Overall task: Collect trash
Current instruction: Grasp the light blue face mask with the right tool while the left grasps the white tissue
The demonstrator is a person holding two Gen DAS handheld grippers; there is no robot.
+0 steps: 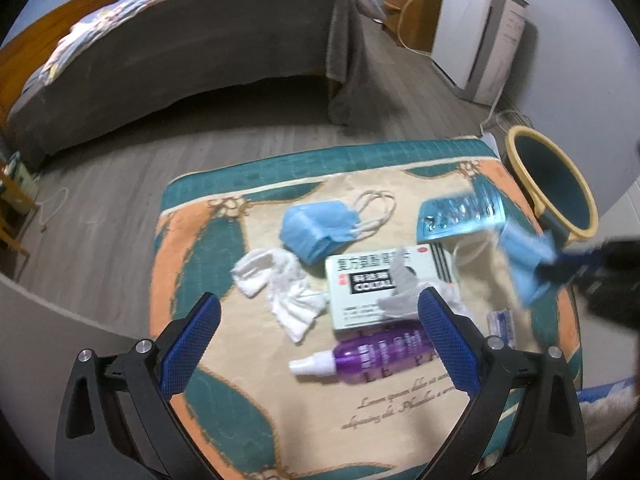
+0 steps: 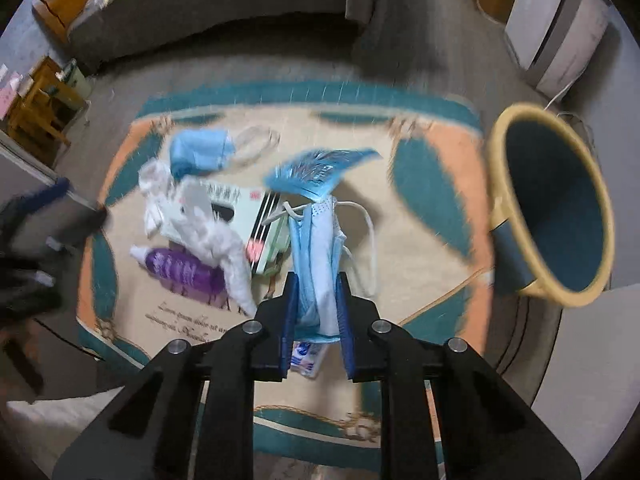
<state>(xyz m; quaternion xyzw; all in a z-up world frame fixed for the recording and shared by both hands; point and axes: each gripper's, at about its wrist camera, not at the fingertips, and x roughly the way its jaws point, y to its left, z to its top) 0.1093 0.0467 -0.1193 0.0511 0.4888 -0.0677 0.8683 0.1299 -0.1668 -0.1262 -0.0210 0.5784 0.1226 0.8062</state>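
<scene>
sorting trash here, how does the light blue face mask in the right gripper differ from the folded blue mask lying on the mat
The held light blue face mask hangs pinched in the right gripper, off the patterned mat. The folded blue mask lies free beside crumpled white tissue. Both have white ear loops.

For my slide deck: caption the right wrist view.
Right gripper shut on a blue face mask above the cluttered mat, bin alongside.
</scene>
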